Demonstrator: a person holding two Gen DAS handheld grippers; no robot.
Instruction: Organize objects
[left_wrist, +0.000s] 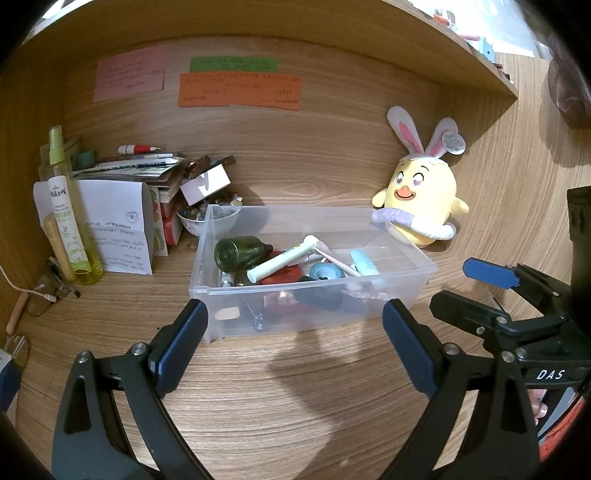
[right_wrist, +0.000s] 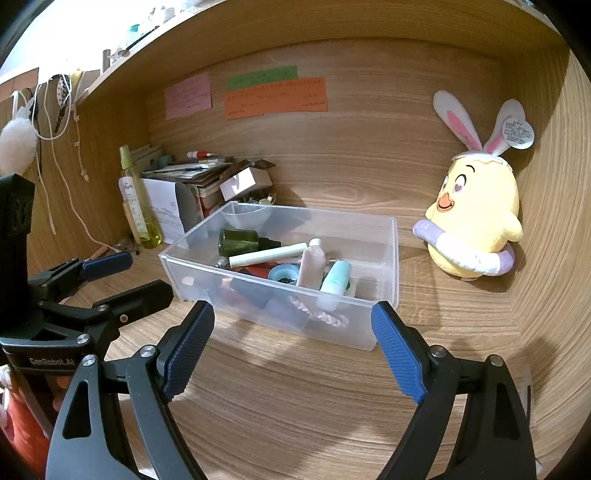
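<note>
A clear plastic bin (left_wrist: 207, 258) (right_wrist: 384, 321) stands on the wooden desk. It holds a dark green bottle (left_wrist: 240, 253) (right_wrist: 240, 240), a white-green tube (left_wrist: 280, 262) (right_wrist: 266, 255), a blue tape roll (left_wrist: 325, 271) (right_wrist: 282, 275), a light blue tube (left_wrist: 364, 262) (right_wrist: 334, 282), a pink bottle (right_wrist: 312, 267) and a pink braided cord (right_wrist: 325, 315). My left gripper (left_wrist: 295, 343) is open and empty just in front of the bin. My right gripper (right_wrist: 293, 343) is open and empty, also in front of the bin; it shows at the right of the left wrist view (left_wrist: 476, 291).
A yellow chick plush with bunny ears (left_wrist: 424, 199) (right_wrist: 476, 221) stands right of the bin against the back. At the left are a yellow spray bottle (left_wrist: 66, 218) (right_wrist: 136, 206), stacked papers and boxes (left_wrist: 147, 173), a bowl of beads (left_wrist: 203, 218). Sticky notes (left_wrist: 240, 88) hang on the back wall.
</note>
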